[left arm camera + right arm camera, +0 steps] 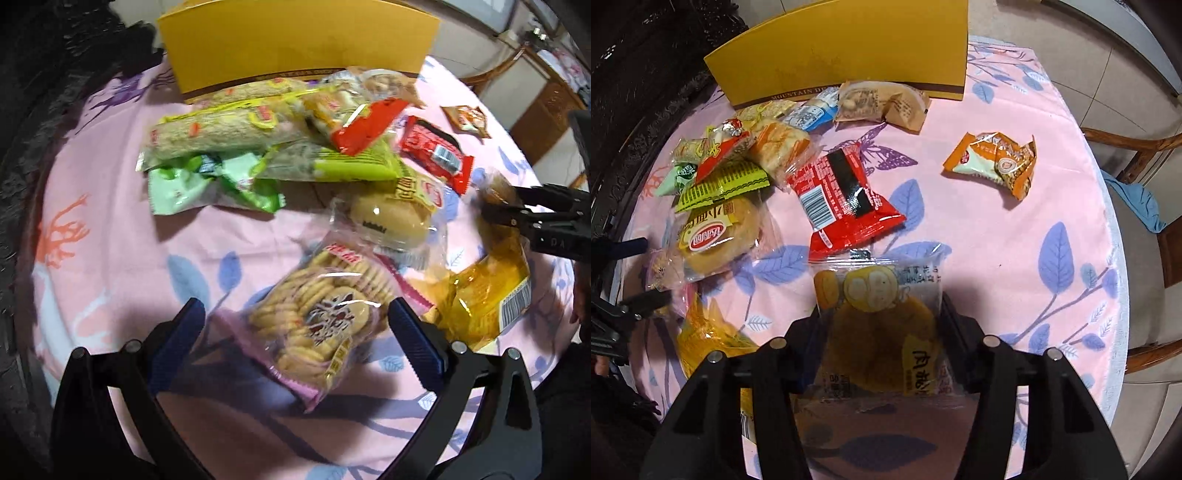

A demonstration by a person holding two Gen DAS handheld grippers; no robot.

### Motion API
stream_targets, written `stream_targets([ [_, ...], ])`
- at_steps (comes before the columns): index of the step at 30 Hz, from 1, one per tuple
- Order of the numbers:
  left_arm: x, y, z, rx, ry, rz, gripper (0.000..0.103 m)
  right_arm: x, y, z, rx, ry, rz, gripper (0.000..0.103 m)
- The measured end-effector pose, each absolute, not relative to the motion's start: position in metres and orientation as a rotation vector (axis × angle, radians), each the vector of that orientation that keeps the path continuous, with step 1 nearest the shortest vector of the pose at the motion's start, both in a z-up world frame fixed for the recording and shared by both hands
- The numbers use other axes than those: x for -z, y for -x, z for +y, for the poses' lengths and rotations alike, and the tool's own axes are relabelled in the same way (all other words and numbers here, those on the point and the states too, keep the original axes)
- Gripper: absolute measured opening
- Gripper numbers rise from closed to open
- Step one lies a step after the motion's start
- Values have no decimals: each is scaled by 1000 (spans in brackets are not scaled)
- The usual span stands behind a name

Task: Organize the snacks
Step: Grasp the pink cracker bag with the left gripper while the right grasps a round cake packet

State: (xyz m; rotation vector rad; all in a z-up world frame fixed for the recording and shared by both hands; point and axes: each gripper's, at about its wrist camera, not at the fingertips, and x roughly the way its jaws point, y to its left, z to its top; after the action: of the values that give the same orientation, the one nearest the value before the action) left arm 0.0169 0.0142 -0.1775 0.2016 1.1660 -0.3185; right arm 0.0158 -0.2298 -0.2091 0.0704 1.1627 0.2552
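In the left wrist view, a heap of green and red wrappers lies upper centre on the pink leaf-print counter, below a yellow box. The left gripper has its jaws open, a biscuit packet lying between them untouched. In the right wrist view, the right gripper has its jaws closed on a clear-wrapped round cake at lower centre. An orange packet lies alone at upper right.

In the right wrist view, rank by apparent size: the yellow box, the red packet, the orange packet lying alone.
1. yellow box
2. red packet
3. orange packet

This is apparent size only; the box stands farthest away, so it is truly largest.
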Motion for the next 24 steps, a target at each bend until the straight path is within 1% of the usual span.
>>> stream_targets([
  [4,180,-10,8,379,-221,1180,101,212,-14,-236,-255,-75,1167,60],
  [10,205,-3,-5,394,-342,1293,101,211,-15,-233,-256,-74,1169,64],
  [14,201,-13,-10,380,-318,1246,101,212,-16,-228,-258,-58,1170,65],
  [20,207,-20,-12,399,-297,1227,101,213,-18,-226,-260,-57,1172,65],
  [21,206,-20,-12,400,-291,1223,99,213,-18,-225,-260,-54,1172,65],
  [22,204,-16,-11,406,-283,1210,92,213,-17,-226,-258,-52,1170,64],
  [23,202,-14,-12,411,-280,1198,87,212,-17,-225,-246,-44,1166,59],
  [24,200,-10,-12,420,-279,1187,78,212,-16,-225,-237,-35,1164,57],
])
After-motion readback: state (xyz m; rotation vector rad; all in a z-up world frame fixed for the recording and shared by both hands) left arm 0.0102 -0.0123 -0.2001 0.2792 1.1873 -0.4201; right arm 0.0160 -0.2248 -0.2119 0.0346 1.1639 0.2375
